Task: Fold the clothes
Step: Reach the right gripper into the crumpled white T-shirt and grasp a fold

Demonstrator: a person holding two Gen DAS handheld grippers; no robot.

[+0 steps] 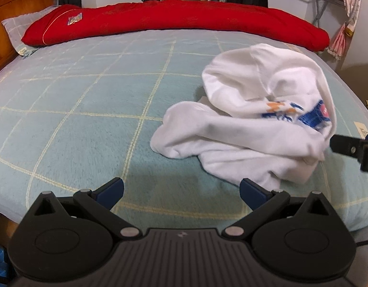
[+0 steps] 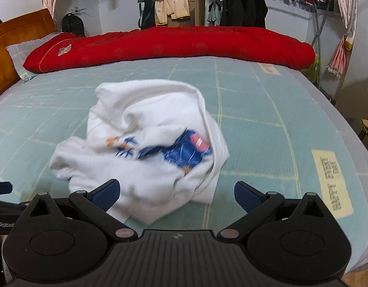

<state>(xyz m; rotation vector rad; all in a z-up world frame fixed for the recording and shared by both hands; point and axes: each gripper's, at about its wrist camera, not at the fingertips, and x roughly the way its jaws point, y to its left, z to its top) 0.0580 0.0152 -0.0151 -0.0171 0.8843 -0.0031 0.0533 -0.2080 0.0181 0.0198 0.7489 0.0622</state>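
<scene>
A crumpled white shirt [image 2: 145, 148] lies bunched on the bed [image 2: 255, 124], in front of a red quilt [image 2: 174, 45]. Its blue print is blurred and partly buried in folds. Both the left hand-held gripper [image 1: 181, 191] and the right hand-held gripper [image 2: 176, 192] are spread wide, empty. Only the right view shows the bed's "HAPPY EVERY DAY" label [image 2: 332, 181].

White shirt [image 1: 251, 119] all crumpled on the bed [image 1: 76, 110], left gripper [image 1: 181, 191] wide open just short of it, red quilt [image 1: 174, 21] behind.
</scene>
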